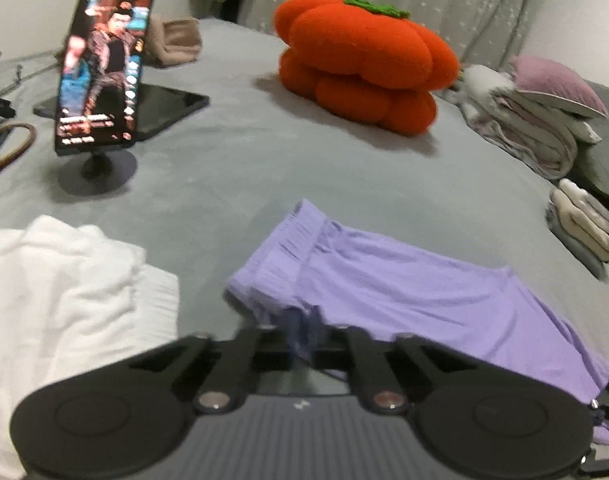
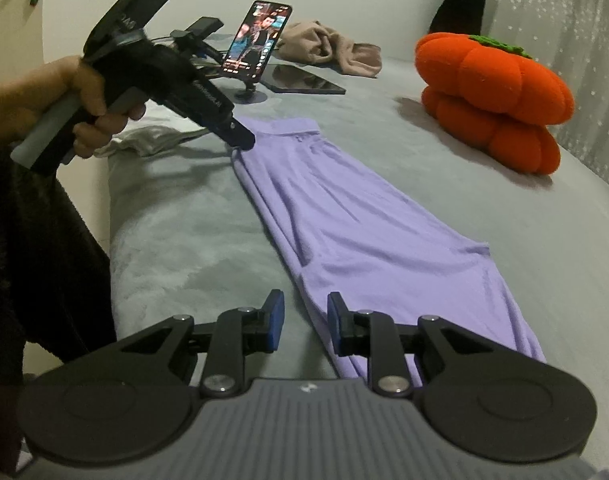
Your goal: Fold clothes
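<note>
Lying long on the bed (image 2: 192, 240) — purple garment (image 2: 344, 216), waistband end far, hem end near. Gripping waistband corner with left gripper (image 2: 240, 138); straddling hem edge with right gripper (image 2: 302, 322) — jaws standing apart, holding nothing.

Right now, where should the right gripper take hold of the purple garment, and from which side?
The right gripper is open, its blue pads straddling the near left edge of the purple garment, which lies flat and lengthwise on the bed. Best grip is probably that near hem corner, approached low from the near end, since the left gripper already pinches the far edge.
</note>
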